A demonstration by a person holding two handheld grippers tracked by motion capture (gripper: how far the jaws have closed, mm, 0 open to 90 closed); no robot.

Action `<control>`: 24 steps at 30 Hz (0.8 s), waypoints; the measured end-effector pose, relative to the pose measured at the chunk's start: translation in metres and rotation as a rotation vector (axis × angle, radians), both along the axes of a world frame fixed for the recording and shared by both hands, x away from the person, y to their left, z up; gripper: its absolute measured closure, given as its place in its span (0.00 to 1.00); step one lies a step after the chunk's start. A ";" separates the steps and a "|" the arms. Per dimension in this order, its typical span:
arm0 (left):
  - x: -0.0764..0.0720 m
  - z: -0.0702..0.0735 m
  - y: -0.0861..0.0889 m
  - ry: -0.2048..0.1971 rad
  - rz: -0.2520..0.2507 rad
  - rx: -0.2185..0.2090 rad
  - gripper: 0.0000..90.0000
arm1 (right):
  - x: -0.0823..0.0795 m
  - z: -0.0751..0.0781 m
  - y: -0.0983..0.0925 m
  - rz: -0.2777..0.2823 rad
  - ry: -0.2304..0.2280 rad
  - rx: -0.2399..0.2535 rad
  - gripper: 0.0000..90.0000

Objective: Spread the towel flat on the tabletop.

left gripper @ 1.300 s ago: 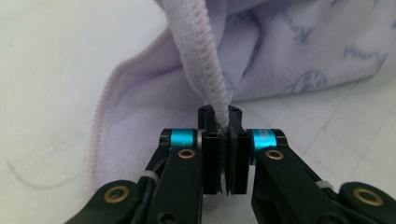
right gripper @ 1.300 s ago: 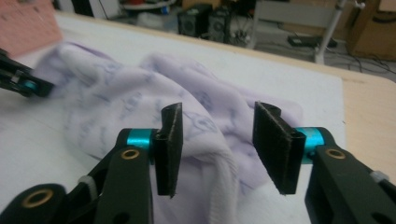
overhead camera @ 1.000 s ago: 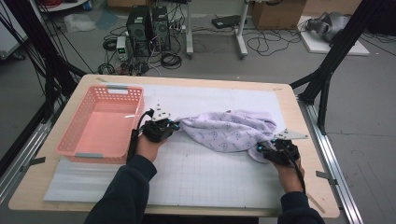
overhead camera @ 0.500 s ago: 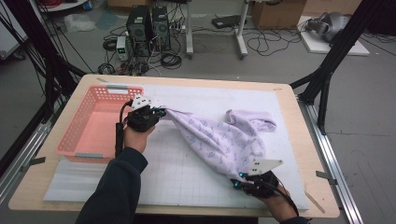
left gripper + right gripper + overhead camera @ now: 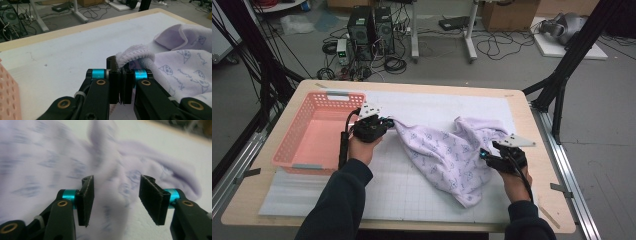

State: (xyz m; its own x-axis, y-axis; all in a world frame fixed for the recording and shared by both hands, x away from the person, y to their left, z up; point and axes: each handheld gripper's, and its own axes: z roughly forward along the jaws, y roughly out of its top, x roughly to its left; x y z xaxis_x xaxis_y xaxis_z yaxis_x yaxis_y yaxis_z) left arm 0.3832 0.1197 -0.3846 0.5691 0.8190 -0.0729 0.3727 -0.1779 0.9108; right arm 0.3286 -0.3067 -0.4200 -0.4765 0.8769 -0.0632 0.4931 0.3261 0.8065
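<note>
Pinching the cloth (image 5: 447, 152) (basket (image 5: 314, 137) just beside), the left gripper (image 5: 384, 122) holds its hem; the right gripper (image 5: 116, 195) has just been opening, jaws apart, cloth loose between them.

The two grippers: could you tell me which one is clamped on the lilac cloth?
The left gripper, beside the pink basket, pinches the cloth's hem; the right gripper's jaws gape.

The right gripper (image 5: 484, 156) has let go of the lilac cloth (image 5: 447, 155) and its jaws have just been opening, with blurred fabric between them but not pinched; it has moved right and farther from the near edge. The cloth's near end now lies flat on the mat (image 5: 412, 195); its right part has bunched into a fold.
</note>
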 end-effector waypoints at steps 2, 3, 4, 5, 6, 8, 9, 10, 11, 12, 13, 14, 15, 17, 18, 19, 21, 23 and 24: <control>0.000 0.000 -0.002 -0.001 -0.005 -0.005 0.97 | 0.013 -0.014 0.004 -0.001 0.078 -0.020 0.55; 0.000 -0.001 -0.002 -0.002 -0.005 -0.005 0.97 | 0.016 -0.020 0.006 0.015 0.123 -0.025 0.61; 0.001 -0.001 -0.002 -0.001 -0.005 -0.008 0.97 | 0.016 -0.022 0.007 0.027 0.135 -0.007 0.72; 0.001 -0.001 -0.001 0.000 -0.005 -0.010 0.97 | 0.012 -0.022 0.007 0.052 0.131 -0.001 0.82; 0.002 -0.002 -0.001 0.003 -0.001 -0.013 0.97 | 0.007 -0.020 0.009 0.060 0.126 -0.032 0.88; 0.002 -0.002 -0.001 0.005 0.000 -0.016 0.97 | -0.005 -0.017 0.006 0.076 0.157 -0.034 0.91; 0.002 -0.002 0.000 0.005 0.000 -0.015 0.97 | -0.013 -0.017 0.003 0.090 0.165 -0.030 0.91; 0.003 -0.003 0.000 0.009 -0.004 -0.016 0.97 | -0.022 -0.016 0.002 0.094 0.171 -0.029 0.91; 0.003 -0.003 0.000 0.010 -0.003 -0.011 0.97 | -0.032 -0.016 0.000 0.106 0.172 -0.032 0.91; 0.003 -0.004 -0.001 0.009 -0.002 -0.016 0.97 | -0.040 -0.016 -0.002 0.116 0.173 -0.031 0.91; 0.004 -0.004 -0.001 0.015 -0.006 -0.007 0.97 | -0.049 -0.016 -0.002 0.125 0.174 -0.040 0.91; 0.004 -0.005 -0.001 0.014 0.000 -0.008 0.97 | -0.058 -0.015 -0.002 0.138 0.175 -0.052 0.91; 0.004 -0.005 -0.001 0.016 0.002 -0.010 0.97 | -0.066 -0.013 -0.002 0.150 0.180 -0.056 0.91; 0.005 -0.005 -0.002 0.016 0.002 -0.012 0.97 | -0.083 -0.010 -0.002 0.181 0.201 -0.045 0.91; 0.005 -0.006 -0.002 0.015 -0.001 -0.011 0.97 | -0.091 -0.008 -0.002 0.197 0.211 -0.051 0.91; 0.006 -0.006 -0.002 0.019 -0.005 -0.008 0.97 | -0.097 -0.007 -0.002 0.217 0.222 -0.055 0.91; 0.006 -0.008 -0.004 0.022 -0.009 -0.009 0.97 | -0.105 -0.001 -0.001 0.244 0.227 -0.060 0.87; 0.005 -0.009 -0.006 0.016 -0.013 -0.008 0.97 | -0.106 0.010 -0.002 0.232 0.183 -0.028 0.75; 0.005 -0.010 -0.007 0.018 -0.016 -0.007 0.97 | -0.104 0.018 -0.002 0.219 0.150 -0.005 0.68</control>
